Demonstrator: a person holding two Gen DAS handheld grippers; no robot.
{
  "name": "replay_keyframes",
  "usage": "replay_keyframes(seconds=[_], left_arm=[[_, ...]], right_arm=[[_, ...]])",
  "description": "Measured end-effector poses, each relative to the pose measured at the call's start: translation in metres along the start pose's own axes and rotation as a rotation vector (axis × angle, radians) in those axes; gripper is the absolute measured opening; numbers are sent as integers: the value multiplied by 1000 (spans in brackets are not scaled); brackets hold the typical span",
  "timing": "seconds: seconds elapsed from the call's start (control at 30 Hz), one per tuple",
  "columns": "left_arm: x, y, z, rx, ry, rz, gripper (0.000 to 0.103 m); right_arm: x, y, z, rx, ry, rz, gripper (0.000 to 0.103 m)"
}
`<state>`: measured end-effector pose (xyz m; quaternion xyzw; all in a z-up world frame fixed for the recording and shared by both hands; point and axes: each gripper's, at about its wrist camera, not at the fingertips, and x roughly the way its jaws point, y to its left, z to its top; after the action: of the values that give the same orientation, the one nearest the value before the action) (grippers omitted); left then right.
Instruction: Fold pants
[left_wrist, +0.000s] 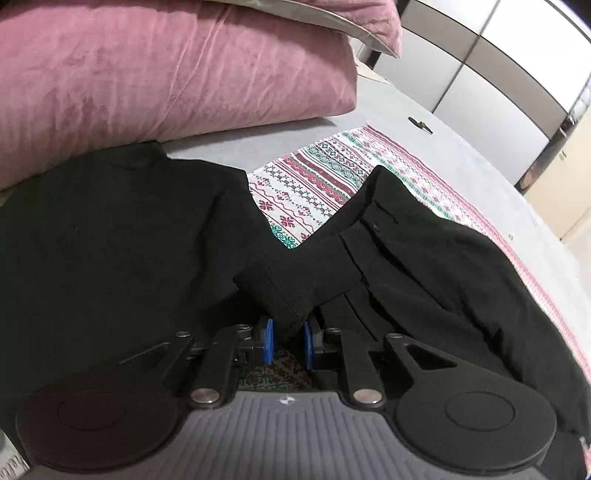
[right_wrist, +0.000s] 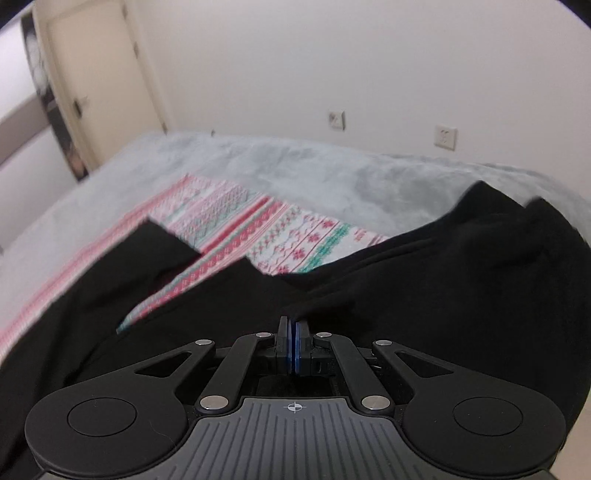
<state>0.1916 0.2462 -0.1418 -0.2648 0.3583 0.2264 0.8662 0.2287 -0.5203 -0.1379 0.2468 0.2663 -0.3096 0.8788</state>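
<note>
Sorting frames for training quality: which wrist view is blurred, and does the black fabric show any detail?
Right wrist view: motion-smeared, the patterned red, white and green blanket streaked, the black pants a featureless dark mass. Left wrist view: sharp, the pants' seams and a button readable, the pink velvet pillow crisp; straight lines bow toward the edges in both.

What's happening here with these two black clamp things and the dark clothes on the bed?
A person is folding black pants on a bed, working a hand-held claw in each hand. The left claw is closed on a thick fold of the black fabric between its blue pads. The right claw is pinched fully shut on another edge of the black cloth. The pants lie crumpled over a patterned cloth, with a pink pillow behind, so the fold is not finished.
</note>
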Motion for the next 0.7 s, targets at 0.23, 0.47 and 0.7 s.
replay_keyframes(seconds=[0.23,0.47,0.7], left_arm=[[9,-2,2,23,49,62,65],[-24,-11,19,46,-169,178,86],[1,-112,20,304,-85,-1,88]], right_arm=[[14,18,-7,-107,12,-170,15],[-28,28,4,-111,-211,-213,62],[-34,136,-5,-309,-19,167,81]])
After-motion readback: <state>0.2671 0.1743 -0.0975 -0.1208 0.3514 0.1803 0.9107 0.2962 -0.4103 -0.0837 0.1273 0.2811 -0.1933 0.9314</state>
